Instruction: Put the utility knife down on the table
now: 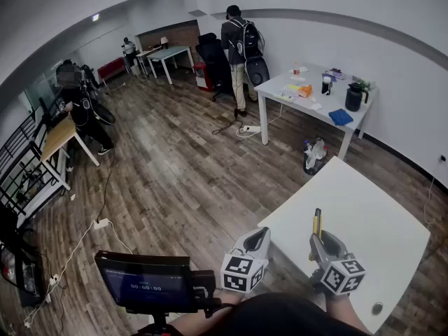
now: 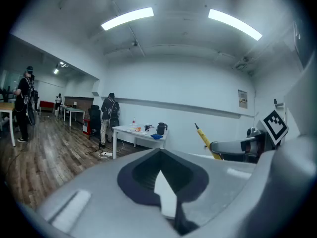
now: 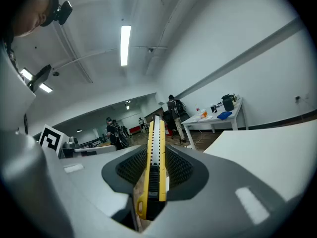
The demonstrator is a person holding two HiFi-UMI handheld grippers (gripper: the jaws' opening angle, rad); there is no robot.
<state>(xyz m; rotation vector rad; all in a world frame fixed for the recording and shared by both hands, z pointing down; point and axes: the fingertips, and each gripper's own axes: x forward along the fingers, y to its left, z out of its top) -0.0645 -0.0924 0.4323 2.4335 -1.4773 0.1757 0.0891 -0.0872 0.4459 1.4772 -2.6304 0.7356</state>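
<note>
Right gripper view was filled at its centre by the knife (image 3: 154, 165), clamped between the closed jaws of the right gripper (image 3: 154, 142) over the table (image 3: 270, 150) at the frame's right, so a low, flat lowering before release was judged best; the left gripper (image 2: 161, 178) was seen shut, empty.

Head view: high up, facing forward and steeply down over the near white rectangular table (image 1: 371, 215); left gripper (image 1: 262, 235) and right gripper (image 1: 319, 242) close at bottom edge.
Left gripper view: low, level along its jaws, right gripper at right edge.
Right gripper view: tilted up, very near the yellow-and-black utility knife (image 3: 154, 152).
All three share the far white cluttered desk (image 1: 311, 98) (image 2: 136, 131) (image 3: 218, 117).
</note>
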